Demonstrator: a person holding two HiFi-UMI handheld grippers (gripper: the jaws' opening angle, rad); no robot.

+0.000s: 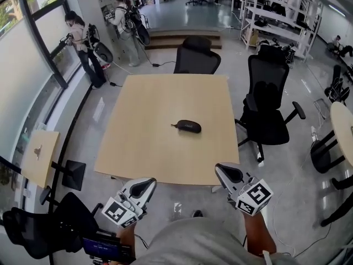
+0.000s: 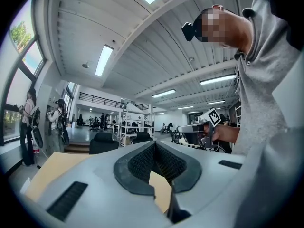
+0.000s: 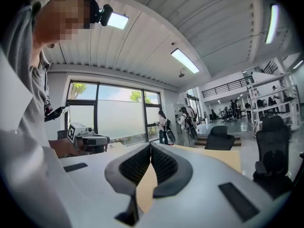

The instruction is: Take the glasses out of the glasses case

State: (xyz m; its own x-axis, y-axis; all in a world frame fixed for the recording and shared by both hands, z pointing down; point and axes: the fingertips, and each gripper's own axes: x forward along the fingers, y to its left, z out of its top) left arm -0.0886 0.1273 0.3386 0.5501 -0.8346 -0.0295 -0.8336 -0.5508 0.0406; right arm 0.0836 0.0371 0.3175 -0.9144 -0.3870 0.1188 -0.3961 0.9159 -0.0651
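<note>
1. Left gripper (image 1: 143, 187): pale grey shell, black ribbed pads (image 2: 141, 163), black-and-white marker cube (image 1: 121, 212).
2. Right gripper (image 1: 229, 173): same shell, pads and cube.
3. Shirt (image 1: 204, 246): plain grey.
4. Head camera (image 2: 189, 31): black.

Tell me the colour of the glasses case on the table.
The glasses case is black; the head view shows it best.

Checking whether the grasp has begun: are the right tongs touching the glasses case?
Apart. The head view shows the right tongs held at the near edge of the table, with bare wood between them and the glasses case.
</note>
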